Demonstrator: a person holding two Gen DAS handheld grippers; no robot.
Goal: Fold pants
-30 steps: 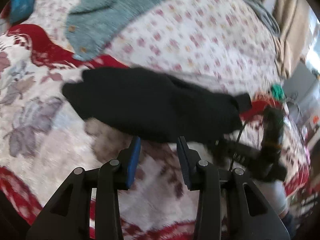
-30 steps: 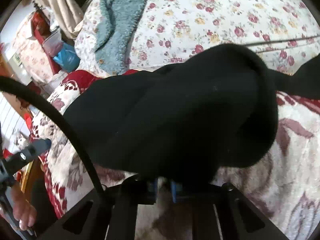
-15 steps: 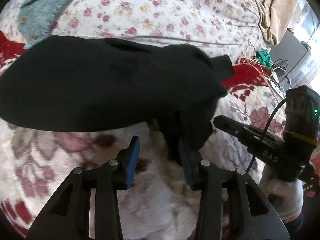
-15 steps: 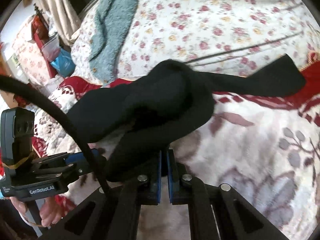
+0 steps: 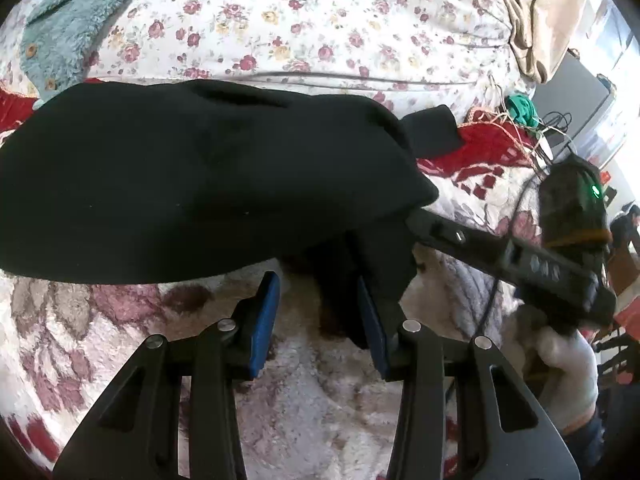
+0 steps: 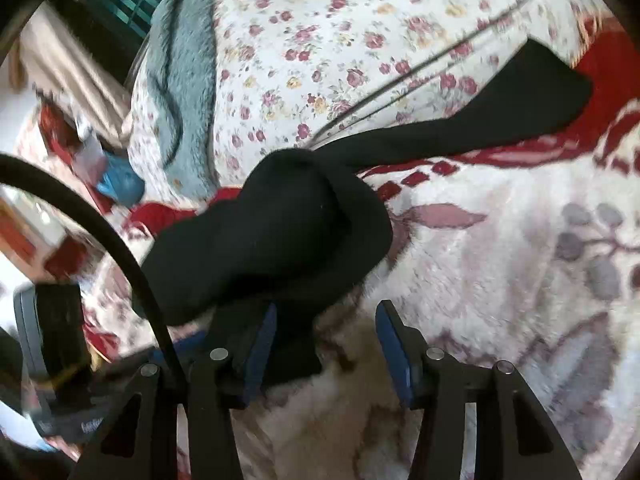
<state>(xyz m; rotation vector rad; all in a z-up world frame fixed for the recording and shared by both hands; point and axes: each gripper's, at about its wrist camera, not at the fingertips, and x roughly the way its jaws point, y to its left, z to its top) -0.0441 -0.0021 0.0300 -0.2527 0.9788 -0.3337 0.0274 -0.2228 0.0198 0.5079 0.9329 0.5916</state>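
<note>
1. Black pants (image 5: 192, 184) lie bunched on the plush floral blanket (image 5: 100, 332).
2. Left gripper (image 5: 318, 320): blue pads apart, a fold of cloth hanging between them.
3. Right gripper (image 6: 326, 344): jaws have just been opening, spread now, cloth draped against one pad only.

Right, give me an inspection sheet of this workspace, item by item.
Surface: plush floral blanket in front, rose-print bedspread behind.
Job's things: black pants bunched, one leg trailing away.
Clutter: teal fleece garment; green yarn.
Grippers: left gripper open, pants edge against one pad; right gripper open, jaws just opening, cloth beside one pad.
Cables: black cable loops past the right gripper; thin cords cross the bedspread.
Surroundings: beige cloth; blurred room items.
</note>
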